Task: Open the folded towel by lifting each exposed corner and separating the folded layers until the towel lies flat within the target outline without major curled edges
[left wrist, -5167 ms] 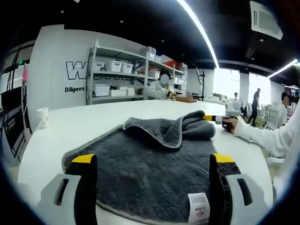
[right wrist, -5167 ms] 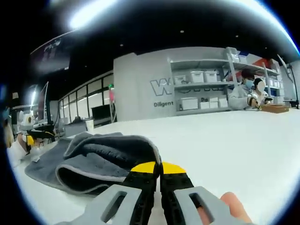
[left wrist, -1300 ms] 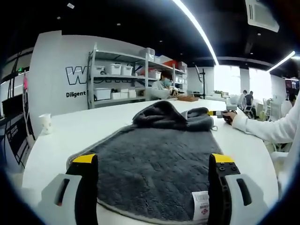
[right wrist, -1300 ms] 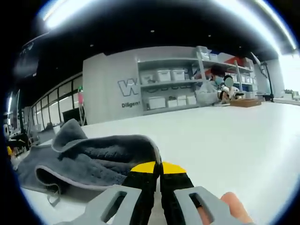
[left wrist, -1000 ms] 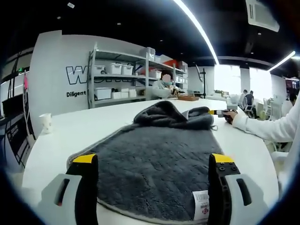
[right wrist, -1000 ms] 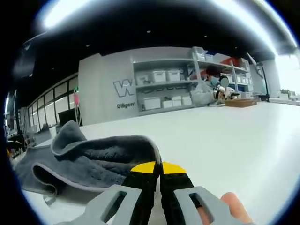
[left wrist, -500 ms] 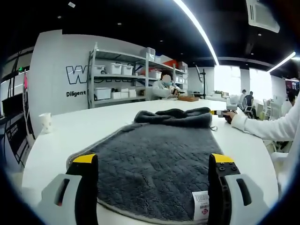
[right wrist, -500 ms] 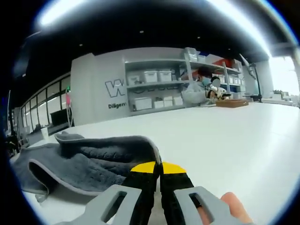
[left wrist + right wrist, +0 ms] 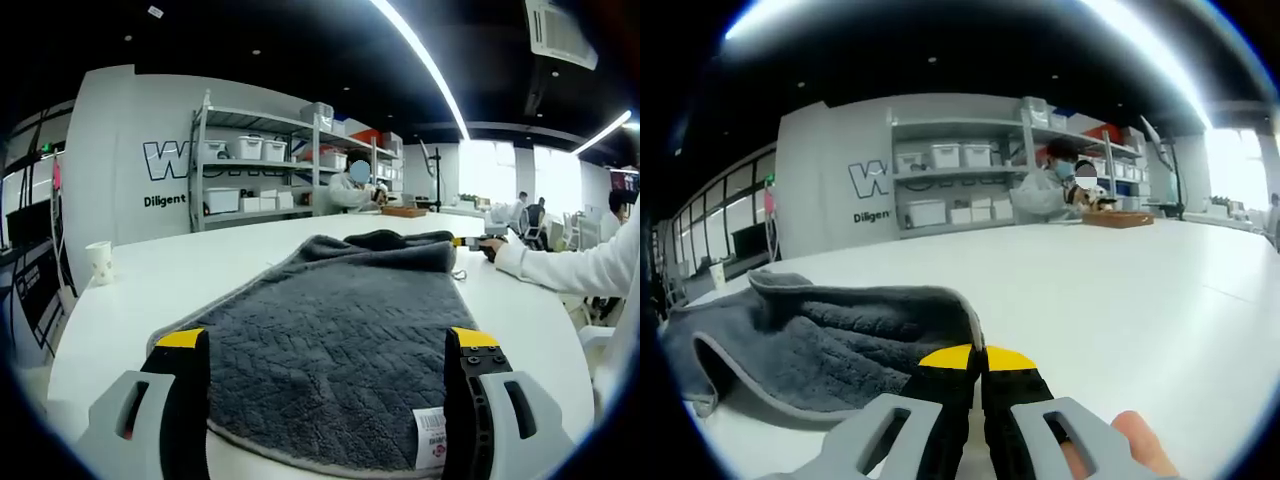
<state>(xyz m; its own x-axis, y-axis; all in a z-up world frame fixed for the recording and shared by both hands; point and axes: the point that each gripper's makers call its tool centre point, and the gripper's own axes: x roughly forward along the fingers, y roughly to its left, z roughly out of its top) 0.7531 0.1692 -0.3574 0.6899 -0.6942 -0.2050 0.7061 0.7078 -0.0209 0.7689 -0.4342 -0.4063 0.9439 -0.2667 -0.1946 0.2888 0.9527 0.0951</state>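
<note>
left view low, along towel (image 9: 330,320) | right view close (far edge) — shared shelves (image 9: 970,185)

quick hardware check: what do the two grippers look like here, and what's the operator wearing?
Left gripper: two wide light-grey jaw bodies with slotted cut-outs, black inner fingers with screw holes, yellow tips. Right gripper: same grey slotted bodies, black fingers, yellow tips. No cables visible. The operator's sleeve is white and long, ending at the wrist.

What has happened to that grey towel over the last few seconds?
The right gripper, still shut on the towel at its far corner, has drawn the folded-over flap away across the table, so the raised bunch has flattened to a low ridge. The left gripper stayed open over the near edge; the cup stayed put.
</note>
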